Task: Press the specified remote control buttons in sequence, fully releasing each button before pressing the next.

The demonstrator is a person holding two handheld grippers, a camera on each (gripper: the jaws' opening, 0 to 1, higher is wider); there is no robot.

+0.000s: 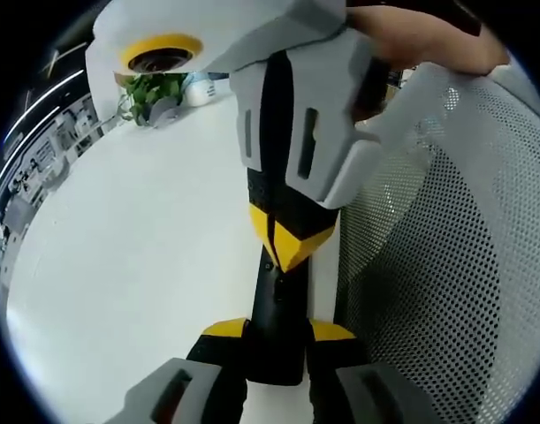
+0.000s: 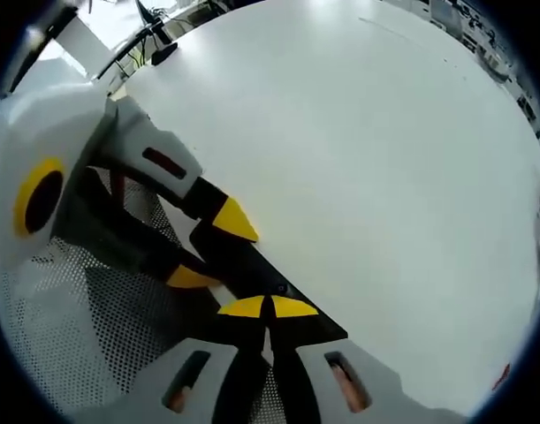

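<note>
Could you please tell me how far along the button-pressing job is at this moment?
Done: the left hand-held gripper clamps the black remote over the white table. In hand: the right hand-held gripper, jaws closed, has its tips on the remote's face, apparently pressing. Left: releasing that button. The pictures cannot show how many presses remain.

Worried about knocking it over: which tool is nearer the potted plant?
Right, probably. The right tool reaches in ahead of the left tool, between it and the potted plant across the table. The left tool sits farther back, gripping the remote.
</note>
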